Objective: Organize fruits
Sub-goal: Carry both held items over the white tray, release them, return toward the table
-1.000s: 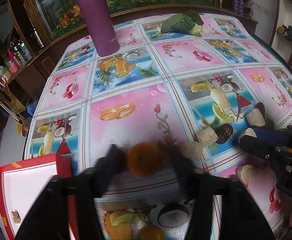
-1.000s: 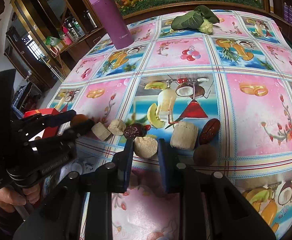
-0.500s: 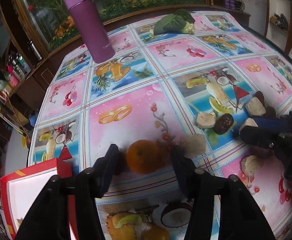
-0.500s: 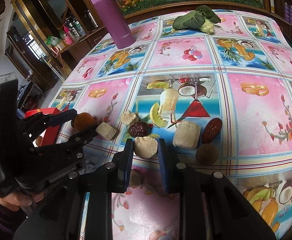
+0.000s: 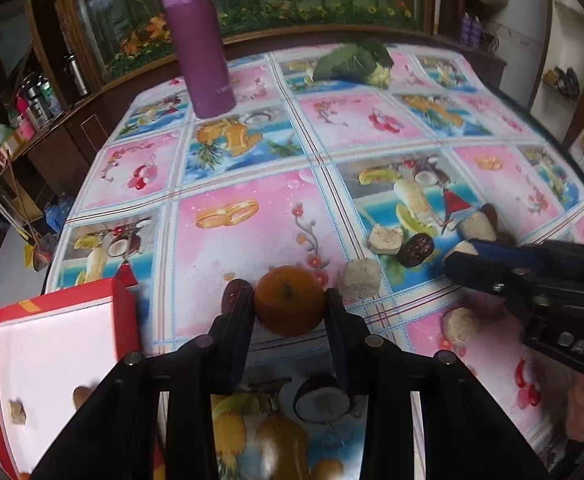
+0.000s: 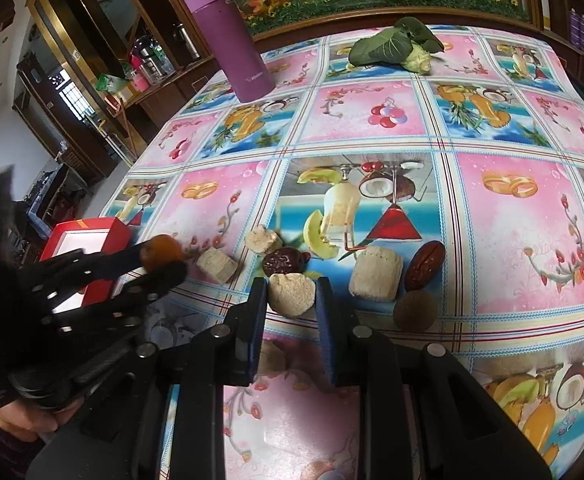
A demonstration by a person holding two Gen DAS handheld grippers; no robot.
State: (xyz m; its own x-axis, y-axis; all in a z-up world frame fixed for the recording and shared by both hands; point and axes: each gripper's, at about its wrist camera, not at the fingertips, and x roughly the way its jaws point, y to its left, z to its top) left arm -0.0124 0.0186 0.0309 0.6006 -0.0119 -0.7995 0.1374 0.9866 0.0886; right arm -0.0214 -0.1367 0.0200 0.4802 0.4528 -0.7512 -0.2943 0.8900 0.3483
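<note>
My left gripper (image 5: 287, 294) is shut on a small orange (image 5: 289, 308), one finger pressed to each side of it, just right of a red box (image 5: 125, 312) with a white inside. The right wrist view shows the same orange (image 6: 159, 252) at the tips of the left gripper (image 6: 163, 260), beside the red box (image 6: 91, 232). My right gripper (image 6: 292, 286) is shut on a pale fruit chunk (image 6: 292, 298) on the tablecloth. In the left wrist view the right gripper (image 5: 464, 256) comes in from the right.
Around the right gripper lie more pale chunks (image 6: 376, 274) (image 6: 215, 266), a dark date (image 6: 283, 262), a red date (image 6: 426, 266) and a brown ball (image 6: 416, 312). A purple flask (image 6: 231, 40) and a leafy vegetable (image 6: 396, 46) stand at the far side. Small pieces (image 5: 15, 412) lie in the box.
The left gripper's fingers have come together onto the orange, which sat loose between them before. The right gripper has stayed in place around the pale chunk.
</note>
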